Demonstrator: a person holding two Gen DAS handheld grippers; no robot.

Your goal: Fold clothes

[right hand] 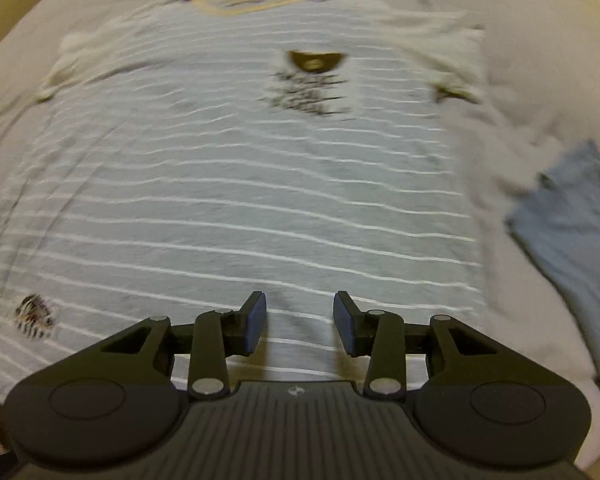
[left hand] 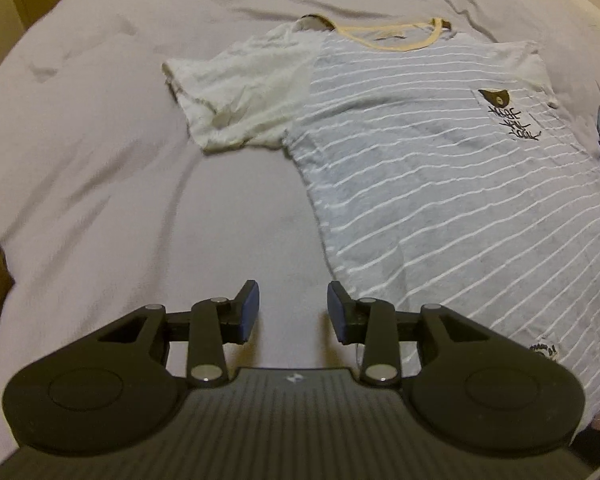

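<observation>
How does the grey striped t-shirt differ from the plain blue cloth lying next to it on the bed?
The grey t-shirt with white stripes has a yellow neckline and a dark chest print; the plain blue cloth shows no pattern or print. The t-shirt lies spread flat, centred below the right hand-held gripper; the blue cloth sits off to the right, partly cut off by the frame. Both rest on the pale bedsheet.

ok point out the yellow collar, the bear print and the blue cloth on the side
yellow collar [left hand: 400,43]: left wrist view, front curve of the neckline
bear print [left hand: 495,98]: left wrist view, middle of the brown bear head
blue cloth [right hand: 572,220]: right wrist view, its flat middle
</observation>
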